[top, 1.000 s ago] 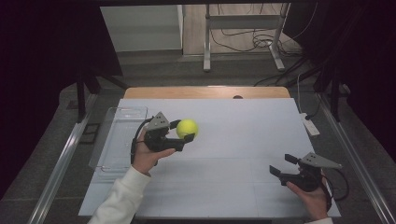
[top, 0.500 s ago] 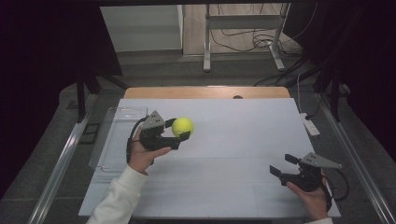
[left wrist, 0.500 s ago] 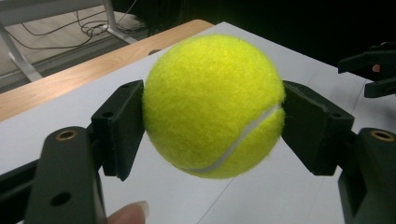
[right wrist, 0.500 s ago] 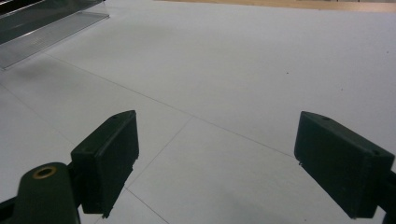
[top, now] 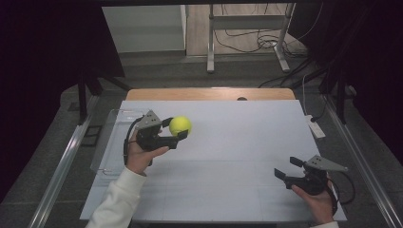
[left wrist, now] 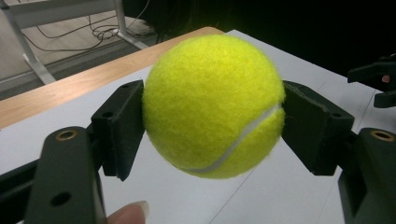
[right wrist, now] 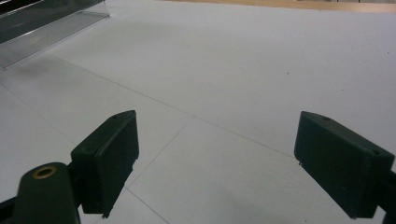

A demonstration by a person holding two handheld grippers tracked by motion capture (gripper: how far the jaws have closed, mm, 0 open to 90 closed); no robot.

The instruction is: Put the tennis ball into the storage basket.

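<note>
A yellow tennis ball (top: 180, 126) (left wrist: 214, 105) hangs above the white table top, left of centre. My left gripper (top: 175, 128) (left wrist: 212, 116) is shut on it, one black pad pressed against each side. A person's left hand holds that gripper a little above the table. My right gripper (top: 290, 167) (right wrist: 231, 163) rests low at the table's near right, jaws open with nothing between them. The right gripper also appears far off at the right edge of the left gripper view.
A clear plastic tray (top: 110, 142) (right wrist: 46, 28) lies at the table's left edge, just behind the left hand. A wooden strip (top: 209, 93) borders the table's far side. A small white tag (top: 314, 126) sits at the right edge. Metal stand legs and cables lie on the floor beyond.
The left gripper with the ball has shifted slightly toward the left and far side. The right gripper has stayed put.
</note>
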